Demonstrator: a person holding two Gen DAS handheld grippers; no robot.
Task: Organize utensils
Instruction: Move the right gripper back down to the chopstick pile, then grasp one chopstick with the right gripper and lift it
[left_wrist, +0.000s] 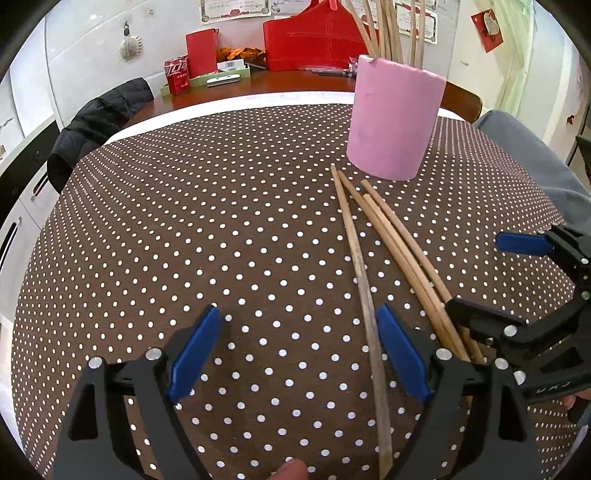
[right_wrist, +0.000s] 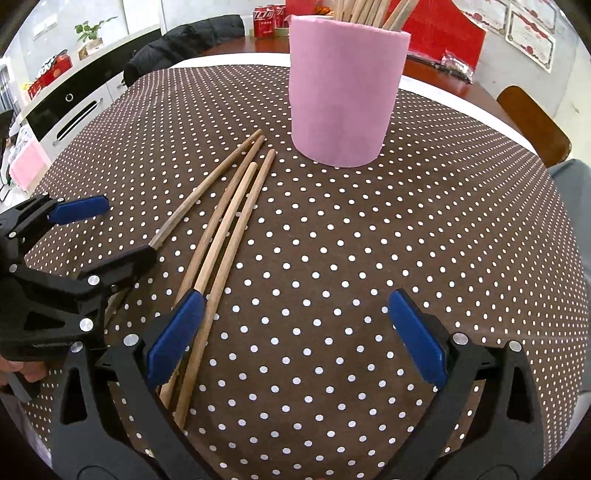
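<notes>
the tabletop (left_wrist: 184, 221) wears a brown cloth with white dots. toward its far side stands a pink cup (left_wrist: 395, 118), upright, with wooden sticks rising out of it. just in front of the cup four chopsticks (right_wrist: 236, 206) lie loose on the cloth, fanned, their far ends near the cup's base. the left tongs (left_wrist: 299, 354) stand wide and hold nothing; the darkest chopstick runs between their pads, beside the right pad. the right tongs (right_wrist: 295, 332) also gape wide and empty, the left pad over the three paler chopsticks.
</notes>
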